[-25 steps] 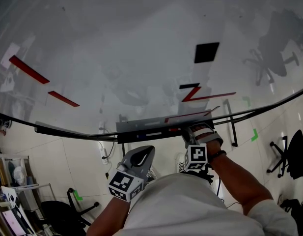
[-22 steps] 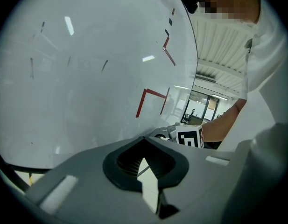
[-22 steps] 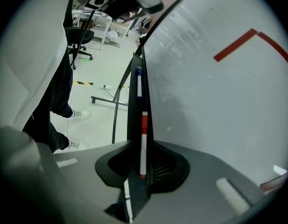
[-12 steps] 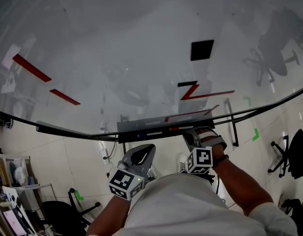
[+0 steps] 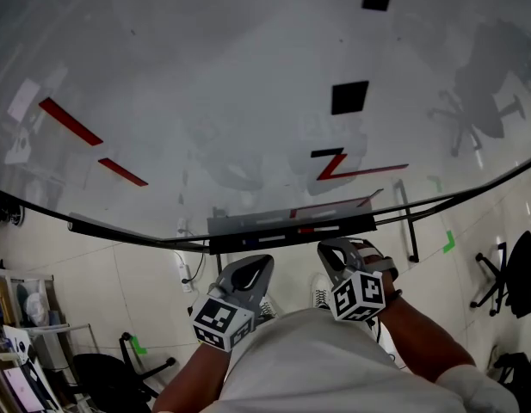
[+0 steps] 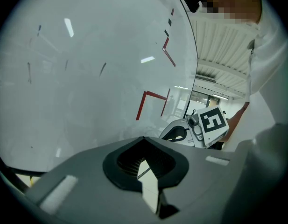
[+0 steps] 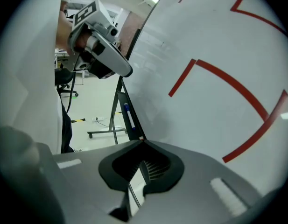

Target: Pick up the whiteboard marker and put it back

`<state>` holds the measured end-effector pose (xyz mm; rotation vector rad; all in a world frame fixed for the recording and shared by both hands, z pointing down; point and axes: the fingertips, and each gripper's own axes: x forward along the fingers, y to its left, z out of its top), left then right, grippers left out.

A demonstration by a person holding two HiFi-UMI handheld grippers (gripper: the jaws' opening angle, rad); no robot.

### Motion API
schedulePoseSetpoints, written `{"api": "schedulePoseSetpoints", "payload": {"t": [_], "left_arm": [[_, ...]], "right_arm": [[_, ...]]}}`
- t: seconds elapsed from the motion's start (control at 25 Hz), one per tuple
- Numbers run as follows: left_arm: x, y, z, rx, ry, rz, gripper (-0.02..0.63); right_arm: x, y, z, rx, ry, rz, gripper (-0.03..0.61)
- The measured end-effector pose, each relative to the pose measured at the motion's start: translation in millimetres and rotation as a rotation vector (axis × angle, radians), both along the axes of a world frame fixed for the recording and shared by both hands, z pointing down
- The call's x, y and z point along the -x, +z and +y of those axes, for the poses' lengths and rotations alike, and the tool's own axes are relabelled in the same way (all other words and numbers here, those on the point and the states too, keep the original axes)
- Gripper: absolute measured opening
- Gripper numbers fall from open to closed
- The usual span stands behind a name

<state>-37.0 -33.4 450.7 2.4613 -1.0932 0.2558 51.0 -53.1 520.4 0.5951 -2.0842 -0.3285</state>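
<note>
A whiteboard with red and black marks fills the head view. Its grey tray runs along the lower edge, with a red-tipped whiteboard marker and a blue-tipped one lying in it. My right gripper hangs just below the tray's right part, shut and holding nothing. My left gripper sits lower, left of it, also shut and empty. Each gripper view shows the other gripper beside the board.
The board stands on a black wheeled frame over a pale tiled floor. Office chairs stand at the right and lower left. A power strip and cable lie under the board. Cluttered shelves are at the far left.
My right gripper has drawn back from the tray's right end toward my body, down in the view. The left gripper has stayed where it was.
</note>
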Motion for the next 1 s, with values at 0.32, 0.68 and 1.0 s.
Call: {"api": "schedulePoseSetpoints", "payload": {"t": [0.32,0.68,1.0], "left_arm": [[1.9,-0.4,2.4,-0.002,-0.012,0.000,0.017],[0.3,-3.6,4.1,-0.010,-0.008,0.004,0.017],[0.6,-8.6,6.0,-0.022,-0.012,0.016,0.017]], "right_arm": [[3.9,-33.4,10.4,0.157,0.115,-0.297,0.002],[6.6,-47.8,13.0,0.212,0.147,-0.438,0.002],[3.1,-79.4,15.3,0.468,0.299,-0.844,0.002]]}}
